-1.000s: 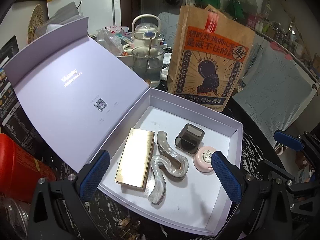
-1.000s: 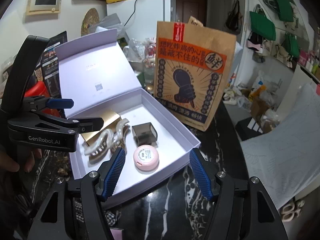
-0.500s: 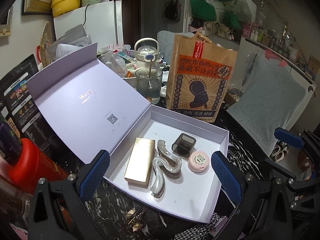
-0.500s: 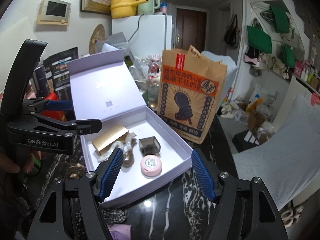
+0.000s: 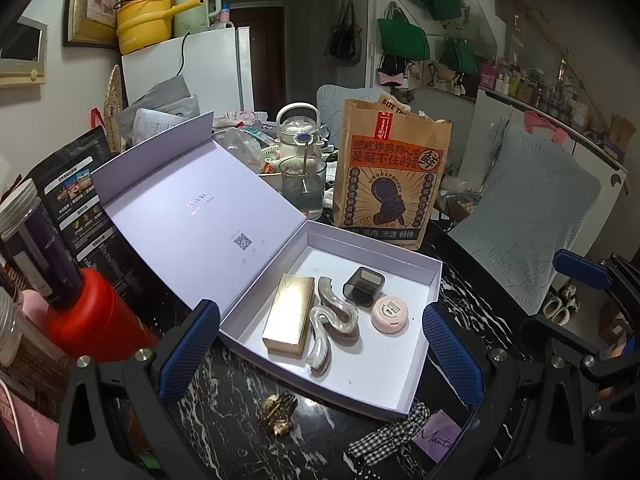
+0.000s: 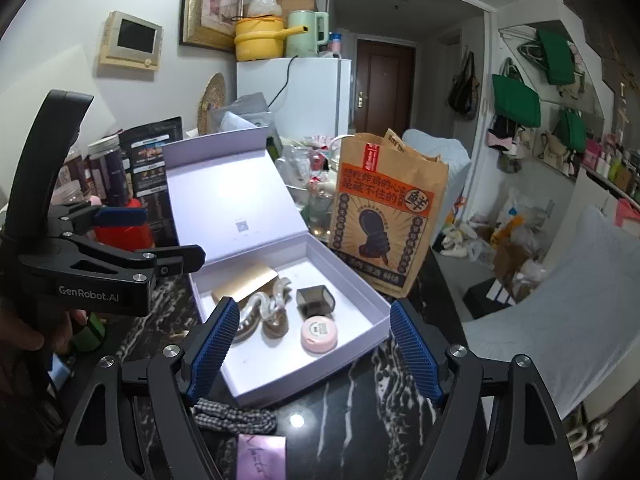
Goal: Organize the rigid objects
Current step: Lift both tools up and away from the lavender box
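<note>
Paper bag (image 5: 390, 184) – glass teapot (image 5: 298, 132)

Both wrist views angled down, near, sharing the open box (image 5: 424, 360) (image 6: 280, 380), right view from its right

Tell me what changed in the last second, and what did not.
Both grippers pulled up and back from the box, which looks smaller now. The right gripper is opening, nothing between its pads; the left gripper stayed open and empty. The gold case, clips, dark holder and pink tin lie unmoved.
</note>
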The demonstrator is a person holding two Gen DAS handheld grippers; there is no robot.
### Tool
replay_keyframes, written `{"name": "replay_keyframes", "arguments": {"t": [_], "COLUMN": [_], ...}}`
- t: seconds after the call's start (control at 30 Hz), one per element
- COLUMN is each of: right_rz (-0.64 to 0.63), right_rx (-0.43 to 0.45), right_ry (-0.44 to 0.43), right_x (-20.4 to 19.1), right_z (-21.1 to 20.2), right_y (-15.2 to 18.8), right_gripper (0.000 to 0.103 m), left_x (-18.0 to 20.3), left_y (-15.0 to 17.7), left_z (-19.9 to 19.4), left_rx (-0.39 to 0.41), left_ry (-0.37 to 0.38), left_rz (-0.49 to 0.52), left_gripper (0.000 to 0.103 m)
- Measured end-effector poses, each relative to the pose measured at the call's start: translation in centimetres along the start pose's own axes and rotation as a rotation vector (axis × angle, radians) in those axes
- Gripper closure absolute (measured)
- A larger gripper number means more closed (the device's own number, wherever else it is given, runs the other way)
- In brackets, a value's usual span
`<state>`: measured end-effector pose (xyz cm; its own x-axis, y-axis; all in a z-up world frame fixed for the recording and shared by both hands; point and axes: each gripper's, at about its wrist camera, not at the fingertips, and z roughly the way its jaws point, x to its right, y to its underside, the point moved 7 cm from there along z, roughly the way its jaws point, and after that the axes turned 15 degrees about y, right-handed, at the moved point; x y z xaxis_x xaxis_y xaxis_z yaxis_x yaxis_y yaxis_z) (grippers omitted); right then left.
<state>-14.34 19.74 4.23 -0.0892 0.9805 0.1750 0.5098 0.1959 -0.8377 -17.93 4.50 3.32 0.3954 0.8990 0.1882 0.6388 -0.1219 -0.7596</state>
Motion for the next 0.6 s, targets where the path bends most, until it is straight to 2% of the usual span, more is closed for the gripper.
{"name": "replay_keyframes", "arguments": {"t": [0.6], "right_rz": [0.006], "right_rx": [0.005], "right_ry": [-0.042], "right_x": [-2.1], "right_z": [-4.1], "right_y": [3.5], "right_gripper": [0.024], "left_x": [-0.2], "left_y": [4.9], "left_z": [-4.1], "left_rx": [0.006], "left_ry": [-0.033], "left_rz": [-0.026], "left_gripper": [0.000]}}
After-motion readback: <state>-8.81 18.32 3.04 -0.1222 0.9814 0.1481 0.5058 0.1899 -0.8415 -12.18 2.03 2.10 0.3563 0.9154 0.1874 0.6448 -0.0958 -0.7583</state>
